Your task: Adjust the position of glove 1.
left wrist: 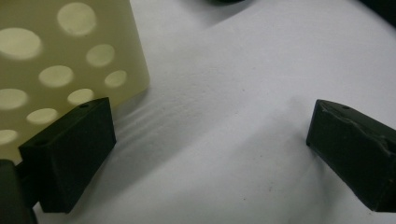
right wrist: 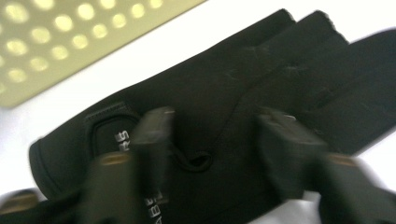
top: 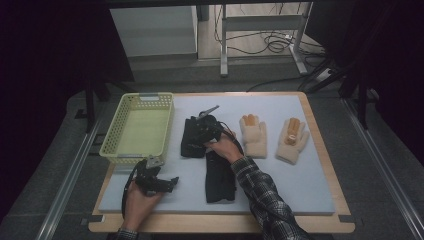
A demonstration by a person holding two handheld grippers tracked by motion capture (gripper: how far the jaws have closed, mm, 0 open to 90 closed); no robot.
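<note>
1. In the high view the right gripper (top: 205, 127) hung over the upper black glove (top: 192, 137), left of frame centre, with the yellow basket (top: 137, 127) further left.
2. In the right gripper view that glove (right wrist: 224, 107) lay just beyond the blurred jaws, its long axis running from the cuff at lower left to the fingers at upper right.
3. The jaws stood partly parted, straddling the glove's palm; we could not tell whether the pads pressed on it.
4. The glove looked soft and matt black, with a logo patch near the cuff.
5. The left gripper (top: 157, 182), at lower left, held its jaws released over the bare white mat (left wrist: 224, 93).
6. We judged the right hand far nearer the glove.
</note>
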